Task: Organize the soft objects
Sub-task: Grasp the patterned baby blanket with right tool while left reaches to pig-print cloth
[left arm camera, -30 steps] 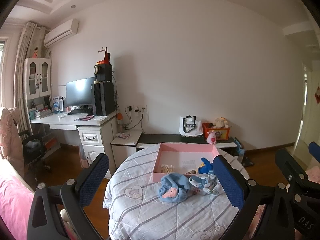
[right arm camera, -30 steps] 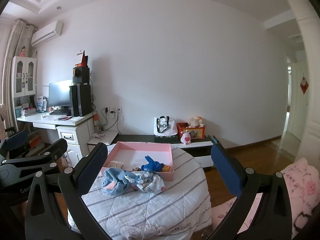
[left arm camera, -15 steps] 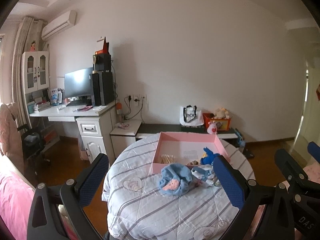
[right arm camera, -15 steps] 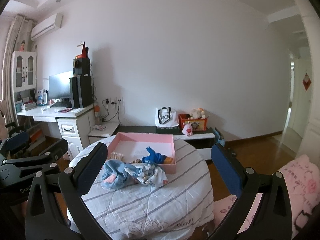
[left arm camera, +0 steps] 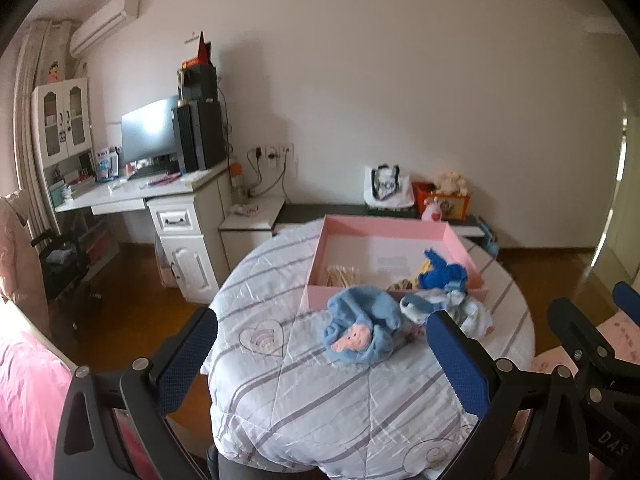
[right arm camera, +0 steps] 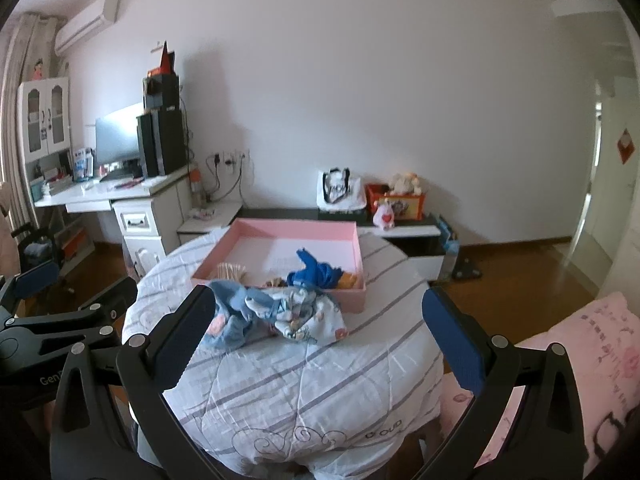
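A light blue soft hat with a pink face [left arm camera: 360,330] [right arm camera: 228,320] lies on the round table's striped quilt [left arm camera: 320,392] [right arm camera: 304,376], in front of a pink tray [left arm camera: 386,229] [right arm camera: 276,225]. A white patterned cloth [left arm camera: 466,310] [right arm camera: 304,310] lies beside it. A dark blue soft toy [left arm camera: 440,274] [right arm camera: 316,272] rests in the tray's front right part. My left gripper [left arm camera: 322,354] is open and empty, short of the hat. My right gripper [right arm camera: 316,328] is open and empty, above the table's near side.
A white desk [left arm camera: 132,192] with a monitor and speakers stands at the left. A low cabinet [right arm camera: 404,230] with a bag and plush toys runs along the far wall. Pink bedding [right arm camera: 580,360] lies to the right, and more [left arm camera: 28,392] to the left.
Both grippers have moved closer to the table and tilted down; the tray and soft things appear larger and lower in view. Nothing was grasped.
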`<control>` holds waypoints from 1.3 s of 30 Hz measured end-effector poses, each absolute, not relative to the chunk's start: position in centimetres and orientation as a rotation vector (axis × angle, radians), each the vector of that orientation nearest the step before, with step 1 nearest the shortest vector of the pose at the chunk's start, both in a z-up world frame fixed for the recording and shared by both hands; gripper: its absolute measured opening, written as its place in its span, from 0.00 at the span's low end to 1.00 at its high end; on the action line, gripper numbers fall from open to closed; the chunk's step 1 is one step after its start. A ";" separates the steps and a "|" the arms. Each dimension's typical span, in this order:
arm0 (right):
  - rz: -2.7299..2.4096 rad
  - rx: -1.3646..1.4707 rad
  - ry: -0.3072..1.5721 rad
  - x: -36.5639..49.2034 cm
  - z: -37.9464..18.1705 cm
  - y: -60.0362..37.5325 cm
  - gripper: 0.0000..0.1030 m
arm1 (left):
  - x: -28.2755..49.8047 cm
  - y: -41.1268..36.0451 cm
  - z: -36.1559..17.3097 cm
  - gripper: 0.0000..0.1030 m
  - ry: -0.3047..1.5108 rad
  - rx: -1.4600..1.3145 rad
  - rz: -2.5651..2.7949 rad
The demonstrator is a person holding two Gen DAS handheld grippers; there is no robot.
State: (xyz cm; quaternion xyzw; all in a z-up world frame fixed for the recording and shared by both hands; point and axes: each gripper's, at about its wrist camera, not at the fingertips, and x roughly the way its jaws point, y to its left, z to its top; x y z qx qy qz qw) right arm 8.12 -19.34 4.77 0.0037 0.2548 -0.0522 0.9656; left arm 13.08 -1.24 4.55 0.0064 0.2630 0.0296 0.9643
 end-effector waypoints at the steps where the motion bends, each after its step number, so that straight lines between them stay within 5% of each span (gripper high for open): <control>1: -0.104 0.008 0.528 8.5 4.4 -19.4 1.00 | 13.7 -1.3 4.2 1.00 0.550 0.014 0.060; 39: -0.042 0.032 0.889 24.4 -8.2 -19.5 0.98 | 35.0 2.4 -6.7 1.00 0.914 -0.014 0.082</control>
